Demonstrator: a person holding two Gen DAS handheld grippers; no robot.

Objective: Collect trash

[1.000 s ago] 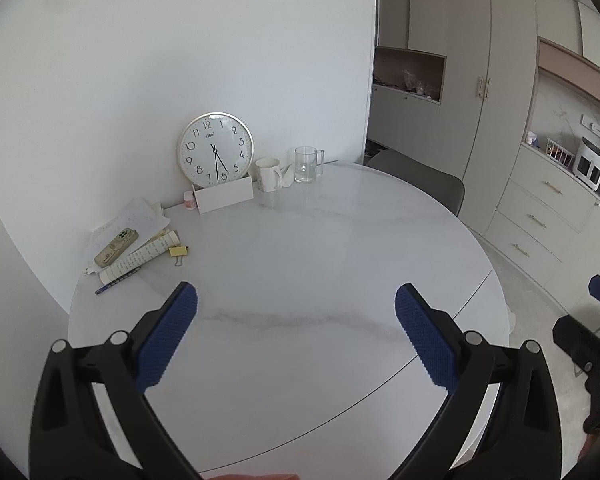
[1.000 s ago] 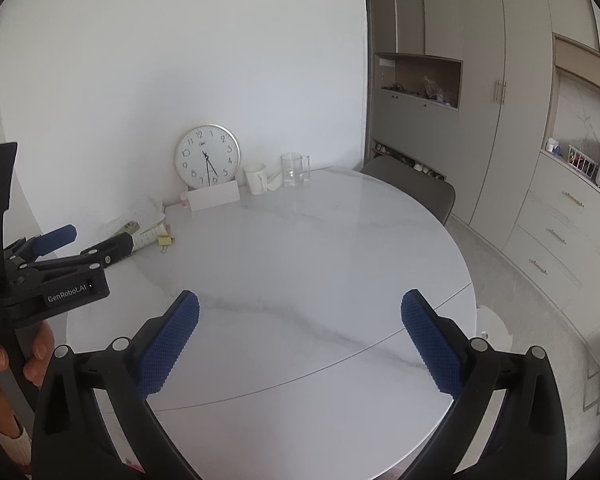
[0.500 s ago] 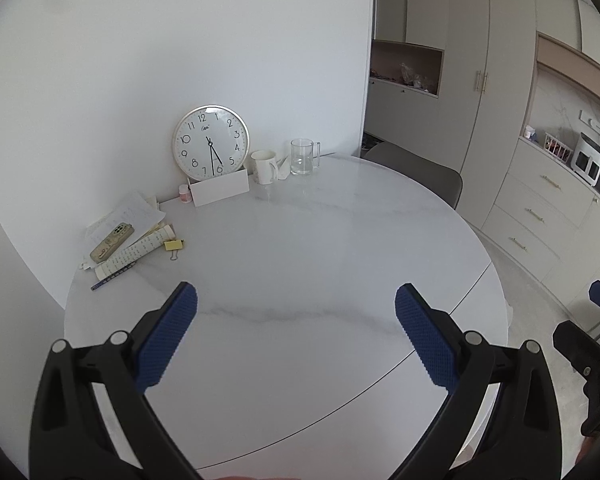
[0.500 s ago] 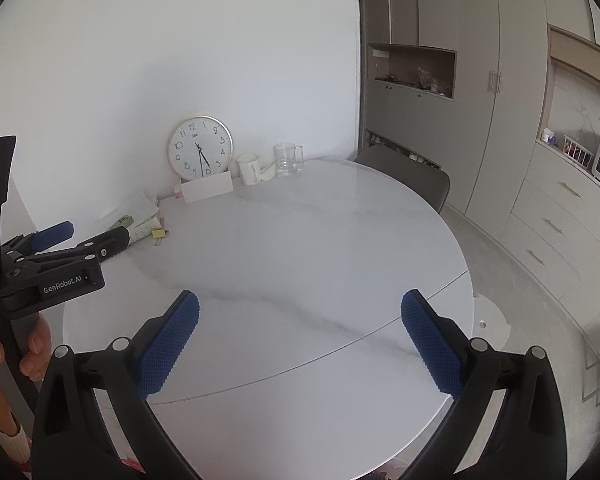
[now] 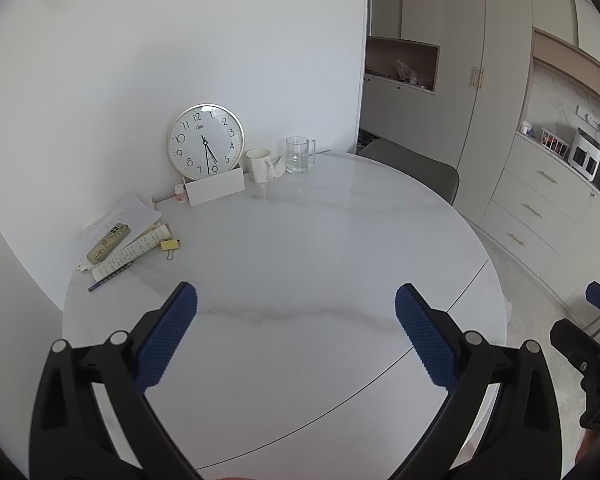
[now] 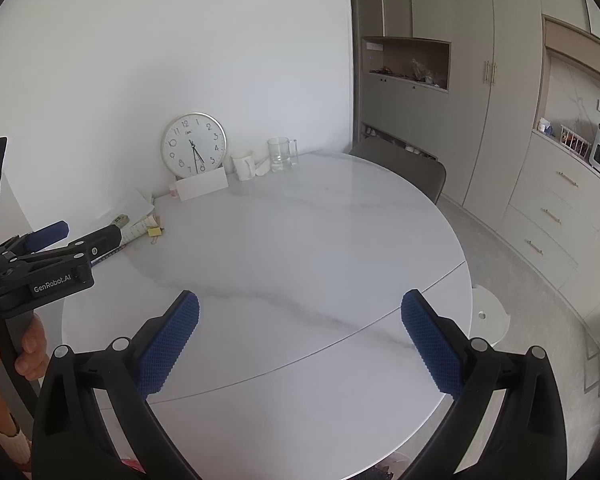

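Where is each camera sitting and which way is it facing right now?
Left wrist: rides the left gripper, facing across the round table to the clock; its open blue fingers show, the right gripper at far right.
Right wrist: rides the right gripper, facing the same way from further right; its open fingers, the left gripper and a hand show.
Shared: table, clock, white mug, glass mug, papers.

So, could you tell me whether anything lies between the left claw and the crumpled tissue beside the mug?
Nothing visible does. The left claw hangs open over bare marble table, and the tissue sits at the far edge, wedged between the mug and glass mug.
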